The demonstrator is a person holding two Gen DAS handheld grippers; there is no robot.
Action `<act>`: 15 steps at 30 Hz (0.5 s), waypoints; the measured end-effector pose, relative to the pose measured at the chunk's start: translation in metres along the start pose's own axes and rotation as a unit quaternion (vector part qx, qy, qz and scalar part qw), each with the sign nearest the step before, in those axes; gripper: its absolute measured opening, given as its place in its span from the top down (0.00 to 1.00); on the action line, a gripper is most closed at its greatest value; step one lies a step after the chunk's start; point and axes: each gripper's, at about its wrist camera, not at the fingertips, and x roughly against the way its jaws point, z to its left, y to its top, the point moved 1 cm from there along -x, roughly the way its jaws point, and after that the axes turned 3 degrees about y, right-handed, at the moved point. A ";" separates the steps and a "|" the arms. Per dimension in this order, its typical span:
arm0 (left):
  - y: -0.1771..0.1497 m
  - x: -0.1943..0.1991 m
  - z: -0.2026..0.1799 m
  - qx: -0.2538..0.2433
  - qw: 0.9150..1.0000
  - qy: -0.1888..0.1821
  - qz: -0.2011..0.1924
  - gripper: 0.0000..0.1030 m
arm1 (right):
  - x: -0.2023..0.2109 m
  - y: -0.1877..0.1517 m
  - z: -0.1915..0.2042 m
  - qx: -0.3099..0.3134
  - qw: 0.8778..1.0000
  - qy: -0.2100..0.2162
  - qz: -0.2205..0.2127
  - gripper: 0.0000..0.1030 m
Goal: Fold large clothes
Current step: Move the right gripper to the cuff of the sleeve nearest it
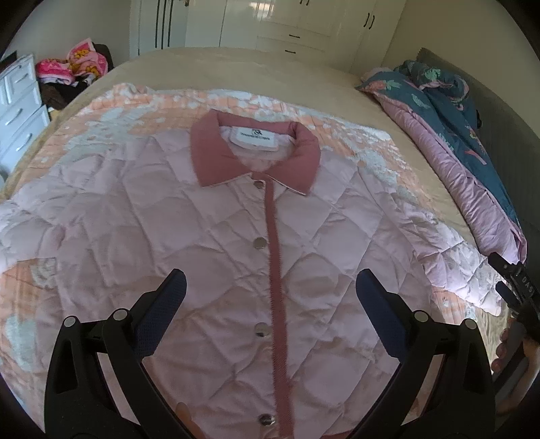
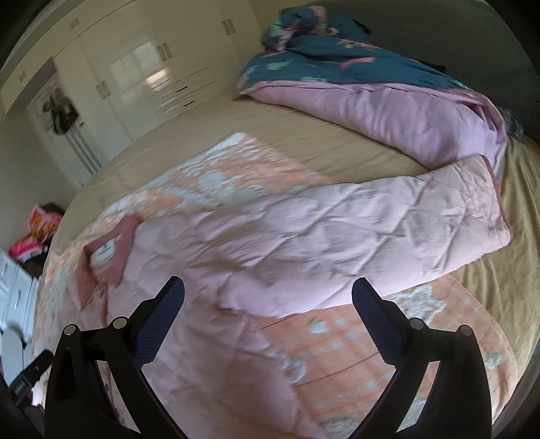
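Note:
A pale pink quilted jacket (image 1: 209, 256) with a darker pink collar (image 1: 256, 152) lies flat and buttoned, front up, on an orange and white patterned blanket (image 1: 141, 108) on the bed. My left gripper (image 1: 270, 287) is open and empty above the jacket's lower front. My right gripper (image 2: 268, 293) is open and empty above the jacket's right side (image 2: 216, 256), near where its sleeve (image 2: 388, 229) stretches out to the right. The right view is blurred. The right gripper's body also shows at the right edge of the left wrist view (image 1: 519, 290).
A rolled teal and mauve duvet (image 1: 469, 145) lies along the bed's right side, also in the right wrist view (image 2: 388, 98). A white wardrobe (image 1: 290, 27) stands behind the bed. A white drawer unit (image 1: 20, 108) and a pink floral bundle (image 1: 77, 64) sit at left.

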 end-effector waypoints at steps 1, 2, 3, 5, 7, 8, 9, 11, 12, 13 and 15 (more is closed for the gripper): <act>0.001 -0.003 -0.002 -0.001 1.000 0.001 0.002 0.08 | -0.002 0.003 -0.008 -0.009 1.000 -0.004 0.000 0.04; 0.001 -0.007 -0.004 -0.001 1.000 0.000 0.004 0.08 | -0.004 0.005 -0.016 -0.016 1.000 -0.011 -0.002 0.04; 0.002 -0.010 -0.006 -0.001 1.000 0.000 0.006 0.08 | -0.007 0.008 -0.025 -0.025 0.999 -0.020 -0.003 0.04; 0.003 -0.017 -0.011 -0.003 1.000 0.002 0.008 0.08 | -0.012 0.012 -0.041 -0.045 0.999 -0.029 -0.001 0.04; 0.003 -0.022 -0.014 -0.004 1.000 0.004 0.012 0.08 | -0.017 0.013 -0.056 -0.067 0.997 -0.037 0.003 0.04; 0.003 -0.024 -0.015 -0.005 1.000 0.003 0.013 0.08 | -0.019 0.015 -0.064 -0.078 0.996 -0.041 0.002 0.04; 0.004 -0.027 -0.017 -0.005 1.000 0.005 0.015 0.08 | -0.021 0.016 -0.074 -0.093 0.995 -0.041 0.000 0.04; 0.004 -0.033 -0.021 -0.007 1.000 0.006 0.017 0.08 | -0.024 0.018 -0.087 -0.115 0.992 -0.047 -0.001 0.04; 0.005 -0.035 -0.022 -0.007 1.000 0.007 0.018 0.08 | -0.024 0.018 -0.092 -0.123 0.991 -0.050 -0.001 0.04; 0.005 -0.036 -0.023 -0.008 1.000 0.008 0.018 0.08 | -0.026 0.019 -0.101 -0.136 0.989 -0.054 -0.003 0.04; 0.005 -0.040 -0.026 -0.010 1.000 0.010 0.018 0.08 | -0.027 0.019 -0.111 -0.151 0.986 -0.063 -0.003 0.04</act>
